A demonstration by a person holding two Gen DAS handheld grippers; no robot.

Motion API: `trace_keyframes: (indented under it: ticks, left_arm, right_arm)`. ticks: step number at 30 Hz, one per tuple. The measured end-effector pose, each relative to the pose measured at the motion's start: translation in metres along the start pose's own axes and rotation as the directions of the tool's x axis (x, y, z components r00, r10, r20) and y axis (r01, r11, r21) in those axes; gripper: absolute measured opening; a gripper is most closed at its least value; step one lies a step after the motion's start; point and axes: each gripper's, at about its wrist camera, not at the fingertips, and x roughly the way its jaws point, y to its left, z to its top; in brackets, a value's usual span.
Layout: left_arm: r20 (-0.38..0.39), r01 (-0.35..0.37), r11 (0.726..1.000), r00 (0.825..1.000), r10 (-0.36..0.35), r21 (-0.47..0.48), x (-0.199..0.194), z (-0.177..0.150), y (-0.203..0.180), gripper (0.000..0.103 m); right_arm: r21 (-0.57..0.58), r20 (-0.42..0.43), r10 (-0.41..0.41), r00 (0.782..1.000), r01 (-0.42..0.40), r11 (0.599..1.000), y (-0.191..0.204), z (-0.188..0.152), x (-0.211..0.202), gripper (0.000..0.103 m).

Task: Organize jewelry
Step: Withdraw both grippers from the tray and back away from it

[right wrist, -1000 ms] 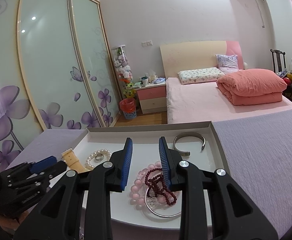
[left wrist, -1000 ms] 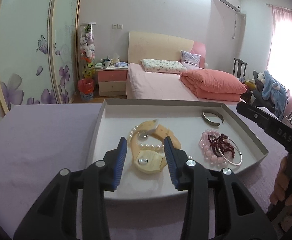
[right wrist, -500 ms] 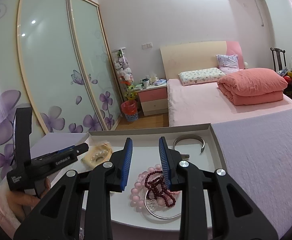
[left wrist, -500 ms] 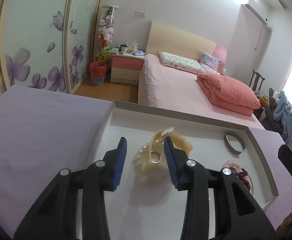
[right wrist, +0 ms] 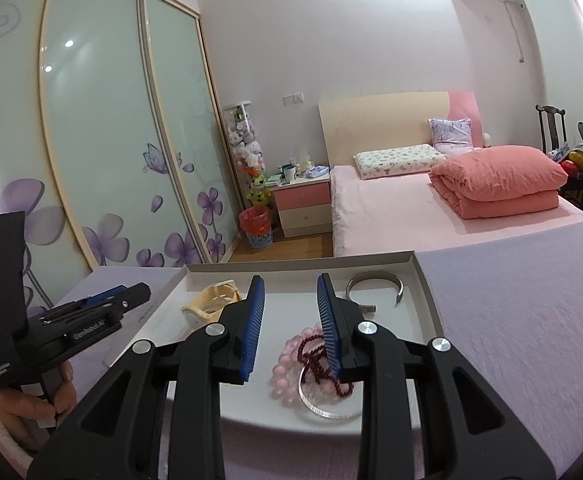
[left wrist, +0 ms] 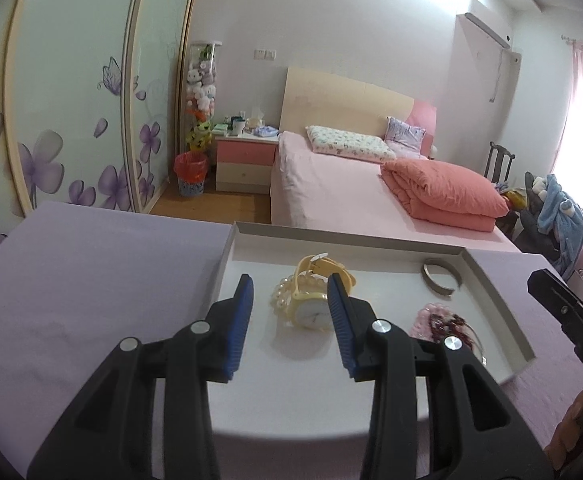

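A shallow white tray (left wrist: 251, 404) lies on the purple table. In it are a pale yellow watch (left wrist: 309, 312) resting on a pearl bracelet (left wrist: 281, 300), a silver cuff bangle (left wrist: 439, 278), and a pile of pink beads, dark red beads and a clear bangle (left wrist: 441, 322). My left gripper (left wrist: 289, 308) is open and empty, hovering just in front of the watch. My right gripper (right wrist: 289, 312) is open and empty above the bead pile (right wrist: 309, 364). The watch (right wrist: 211, 300) and cuff (right wrist: 373, 284) also show in the right wrist view.
The tray (right wrist: 427, 300) has low raised walls. The purple tablecloth (left wrist: 91, 280) spreads to both sides. Behind the table are a pink bed (left wrist: 351, 184), a nightstand (left wrist: 247, 160) and sliding wardrobe doors (left wrist: 71, 100).
The watch now sits on its side, dial toward my left gripper, where before it lay flat. My left gripper has pulled back. My right gripper has barely moved.
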Motion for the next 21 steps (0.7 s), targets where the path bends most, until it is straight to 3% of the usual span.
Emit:
trace_keyframes:
  ticks: [6,12,21]
  left_arm:
    - [0.023,0.019,1.0,1.0,-0.02,0.016,-0.053,-0.018,0.0,0.043]
    - [-0.006,0.05,0.997,0.999,-0.05,0.056,-0.087,-0.05,-0.008,0.044]
    - [-0.083,0.071,0.995,0.994,-0.065,0.071,-0.099,-0.099,-0.021,0.045]
  right_arm:
    - [0.016,0.003,0.002,1.0,-0.002,1.0,0.001,-0.011,-0.043,0.029]
    - [0.014,-0.026,-0.008,1.0,0.008,1.0,0.003,-0.039,-0.089,0.029]
    - [0.043,-0.078,-0.029,0.996,0.033,0.999,-0.002,-0.072,-0.118,0.031]
